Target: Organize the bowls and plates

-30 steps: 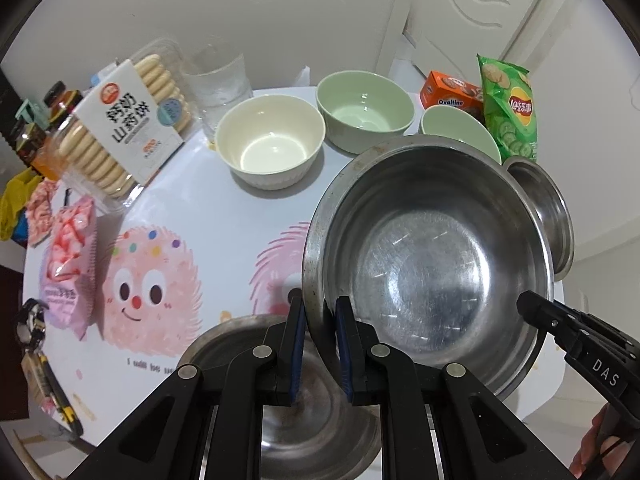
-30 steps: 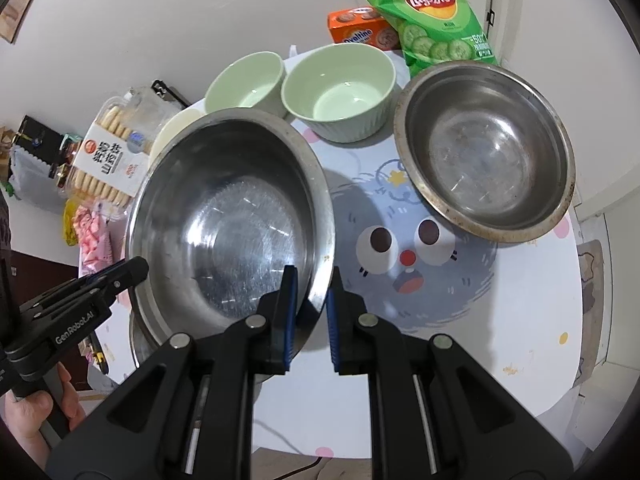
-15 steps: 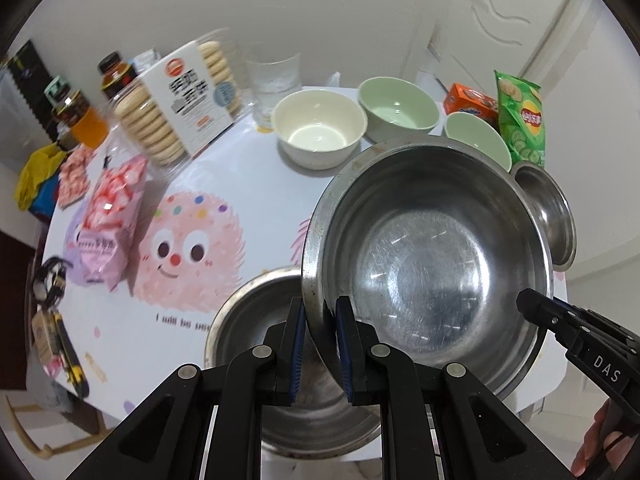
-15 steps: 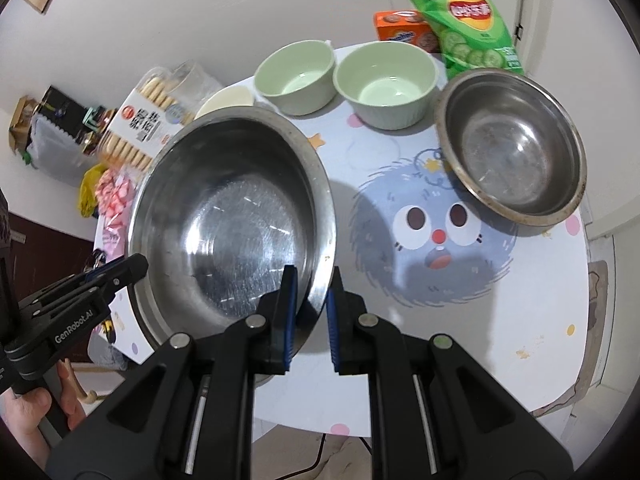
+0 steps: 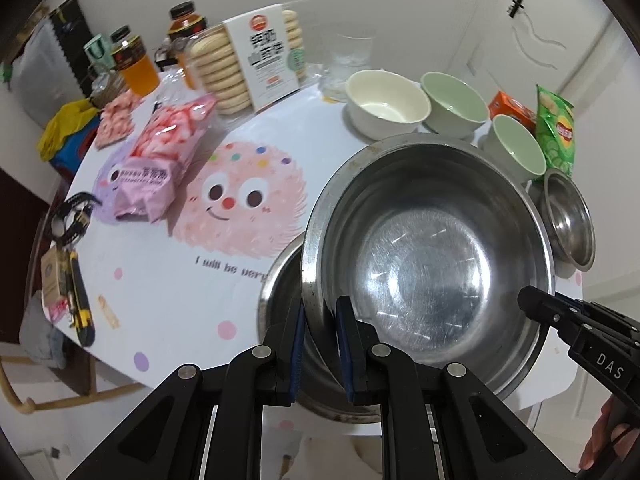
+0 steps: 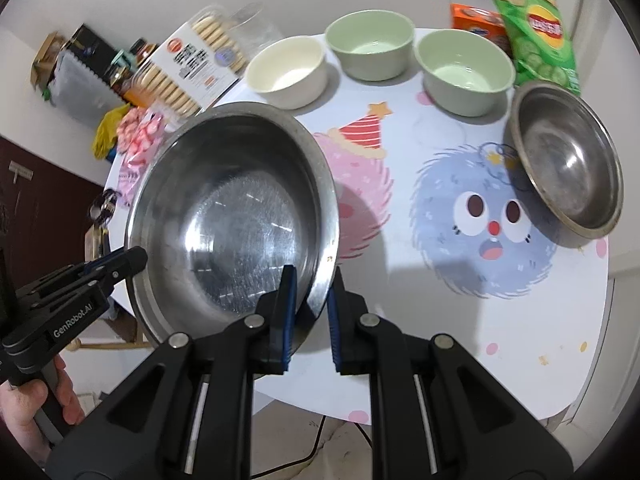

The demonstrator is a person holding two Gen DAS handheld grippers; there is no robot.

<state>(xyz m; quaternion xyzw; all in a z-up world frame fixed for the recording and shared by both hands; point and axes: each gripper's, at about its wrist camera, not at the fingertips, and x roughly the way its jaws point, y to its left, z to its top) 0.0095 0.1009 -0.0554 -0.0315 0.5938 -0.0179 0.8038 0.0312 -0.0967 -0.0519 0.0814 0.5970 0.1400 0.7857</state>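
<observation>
A large steel bowl (image 5: 424, 272) hangs tilted above the round table (image 5: 168, 292), held by both grippers. My left gripper (image 5: 320, 320) is shut on its left rim, and my right gripper (image 6: 312, 292) is shut on its right rim. Each wrist view shows the other gripper's tip at the far rim. Under the held bowl, a second steel bowl (image 5: 280, 292) sits at the table's near edge, mostly hidden. A smaller steel bowl (image 6: 568, 160) stands at the right. A cream bowl (image 6: 288, 70) and two green bowls (image 6: 370, 48) (image 6: 464, 70) line the back.
A biscuit pack (image 5: 256, 60), a glass (image 5: 352, 56) and bottles (image 5: 136, 60) stand at the back left. Pink snack bags (image 5: 152, 164) and keys with a utility knife (image 5: 76, 280) lie at the left. A chips bag (image 6: 532, 40) and an orange box (image 6: 476, 22) are at the back right.
Both grippers have carried the large steel bowl leftward over the table. More of the table's left side and of the steel bowl underneath now shows.
</observation>
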